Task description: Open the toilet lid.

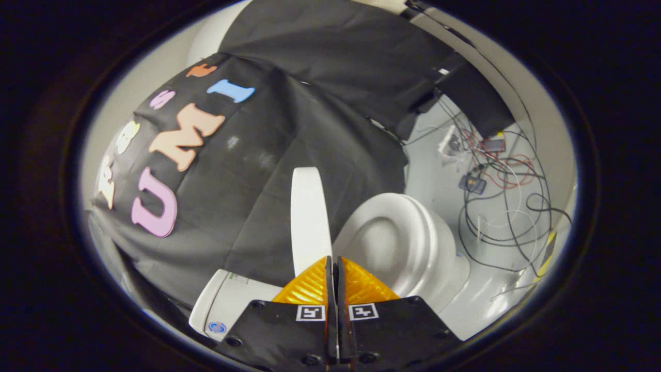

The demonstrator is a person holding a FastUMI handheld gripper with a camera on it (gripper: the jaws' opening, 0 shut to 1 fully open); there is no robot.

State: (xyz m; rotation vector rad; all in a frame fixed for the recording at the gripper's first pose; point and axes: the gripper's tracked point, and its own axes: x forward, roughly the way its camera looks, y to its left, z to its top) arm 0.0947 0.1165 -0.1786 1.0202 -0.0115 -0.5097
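The white toilet lid (310, 217) stands raised, seen edge-on as a narrow arc just beyond my fingertips. Beside it lies the white seat and bowl (400, 243), uncovered, with the view rolled to one side. The white tank (222, 305) with a small blue sticker sits at the lid's base, beside one finger. My gripper (334, 264) is shut, its two fingers pressed together with nothing between them, their tips right at the lower end of the lid's edge.
Black booth cloth (320, 103) hangs close behind the lid and tank. On the pale floor beyond the bowl lie tangled cables (506, 206) and small electronic boxes (472, 183).
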